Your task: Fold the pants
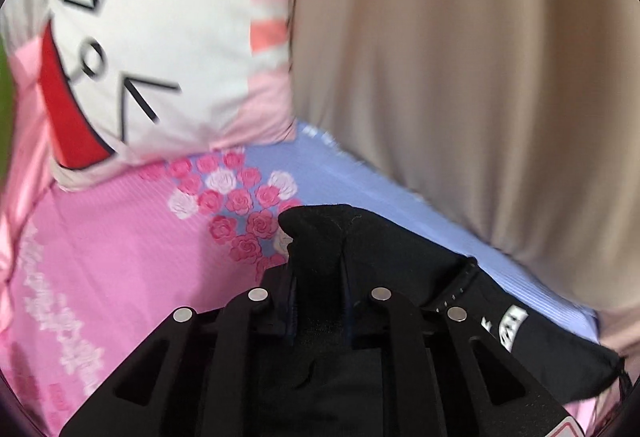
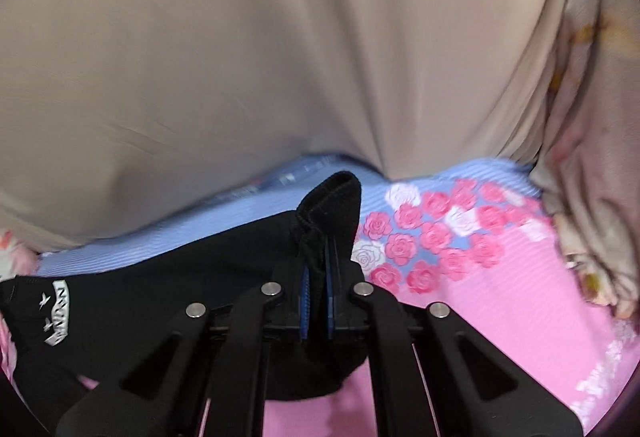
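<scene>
Black pants [image 1: 400,257] with a white printed logo lie across a pink and blue rose-print bed sheet [image 1: 120,237]. My left gripper [image 1: 318,277] is shut on a bunched edge of the black fabric, which pokes up between its fingers. In the right wrist view the same pants [image 2: 180,277] stretch away to the left, logo at the far left. My right gripper [image 2: 318,269] is shut on another folded edge of the cloth, pinched between blue pads and lifted off the sheet.
A beige curtain [image 2: 280,57] hangs close behind the bed edge. A white pillow [image 1: 160,57] with a cartoon face sits at the back left in the left wrist view. A pale floral cloth [image 2: 592,197] hangs at the right.
</scene>
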### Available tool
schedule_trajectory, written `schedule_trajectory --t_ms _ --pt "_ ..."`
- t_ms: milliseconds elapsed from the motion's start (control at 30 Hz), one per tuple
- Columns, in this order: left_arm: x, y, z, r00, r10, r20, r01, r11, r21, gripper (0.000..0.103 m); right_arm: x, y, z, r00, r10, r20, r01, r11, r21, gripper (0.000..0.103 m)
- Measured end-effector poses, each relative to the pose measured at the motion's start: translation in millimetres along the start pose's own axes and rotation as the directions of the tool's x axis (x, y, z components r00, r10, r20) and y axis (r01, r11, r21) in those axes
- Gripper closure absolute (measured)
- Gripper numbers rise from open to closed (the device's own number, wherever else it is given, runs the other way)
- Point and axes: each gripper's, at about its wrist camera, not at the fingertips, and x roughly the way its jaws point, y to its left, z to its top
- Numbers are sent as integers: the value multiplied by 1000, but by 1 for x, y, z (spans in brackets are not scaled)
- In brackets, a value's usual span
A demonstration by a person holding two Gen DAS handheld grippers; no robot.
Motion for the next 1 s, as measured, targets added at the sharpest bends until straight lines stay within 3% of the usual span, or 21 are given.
schedule_trajectory --t_ms 200,333,500,533,600,700,767,800,833,867,900,1000 --pt "-104 17 -45 995 -83 47 79 994 82 89 -95 -14 -21 995 76 70 -73 996 -42 100" --pt "-135 35 -98 996 -91 16 88 989 120 89 -136 -17 -76 997 77 22 -75 994 -80 100" --pt "-129 75 -186 990 -103 -97 110 991 78 86 -138 -36 -147 997 41 -59 -45 996 -74 100" --pt "-122 84 -197 988 -99 -121 107 993 58 79 -131 -40 -158 997 23 -77 -28 997 -66 99" --pt "-111 107 -220 980 -136 -147 129 990 -59 72 -119 -52 -175 993 -12 -118 8 999 -39 98" --pt "-123 127 -238 961 -257 -103 226 943 -244 69 -128 -51 -189 994 -29 -102 31 999 20 92" --pt "-136 126 -240 954 -290 -73 258 922 -288 53 -140 -53 -190 997 -20 -78 23 999 45 90" --pt "-140 124 -241 955 -291 -59 260 916 -304 47 -147 -53 -191 998 -16 -59 19 998 52 83" --pt "-143 121 -244 955 -295 -46 264 908 -326 35 -154 -54 -193 999 -16 -38 18 998 66 63" --pt "-145 119 -248 948 -316 -28 284 887 -364 32 -159 -55 -195 1000 -13 -18 14 997 80 49" --pt "-143 119 -249 940 -340 -18 306 868 -390 32 -166 -55 -197 1000 -1 5 1 996 94 47" --pt "-141 121 -262 894 -446 37 399 758 -515 32 -185 -47 -208 999 31 17 -33 991 126 47"
